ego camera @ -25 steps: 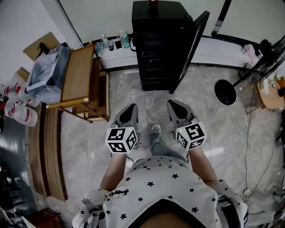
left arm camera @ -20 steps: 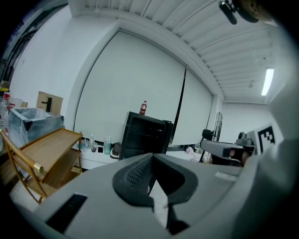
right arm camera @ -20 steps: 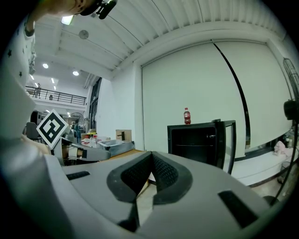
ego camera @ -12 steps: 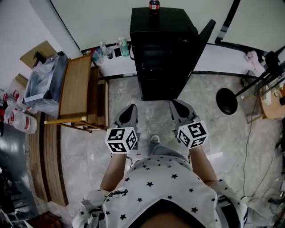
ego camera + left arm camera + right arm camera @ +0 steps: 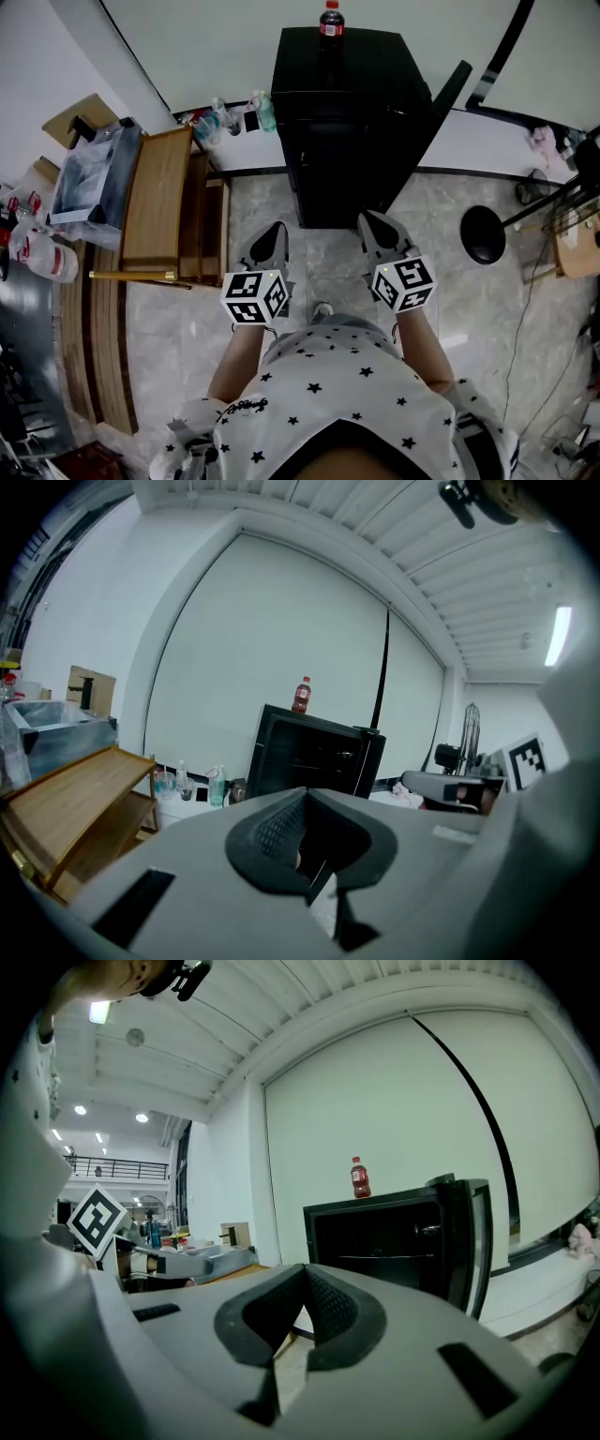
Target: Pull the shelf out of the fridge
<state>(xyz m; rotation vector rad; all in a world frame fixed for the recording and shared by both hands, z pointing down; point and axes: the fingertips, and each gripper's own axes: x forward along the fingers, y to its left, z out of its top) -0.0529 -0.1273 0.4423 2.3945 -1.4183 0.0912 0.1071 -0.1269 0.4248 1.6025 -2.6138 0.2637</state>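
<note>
A black fridge (image 5: 347, 122) stands against the far wall with its door (image 5: 441, 103) swung open to the right and a red-capped bottle (image 5: 330, 19) on top. In the right gripper view a thin shelf (image 5: 384, 1257) crosses the dark inside of the fridge (image 5: 394, 1232). The left gripper view takes in the same fridge (image 5: 314, 757) from the left. My left gripper (image 5: 273, 232) and right gripper (image 5: 367, 221) are side by side over the floor, a short way in front of the fridge. Both point at it and are shut on nothing, the pads meeting in the left gripper (image 5: 305, 799) and the right gripper (image 5: 305, 1274).
A wooden rack (image 5: 159, 206) stands left of the fridge, with a bin of clear plastic (image 5: 94, 173) beside it. Several bottles (image 5: 234, 98) sit on the low white ledge. A round black stand base (image 5: 483, 234) and cables lie on the floor at the right.
The person has walked forward, and both grippers have come closer to the fridge. Its front now lies just beyond their tips in the head view. The jaws have stayed shut.
</note>
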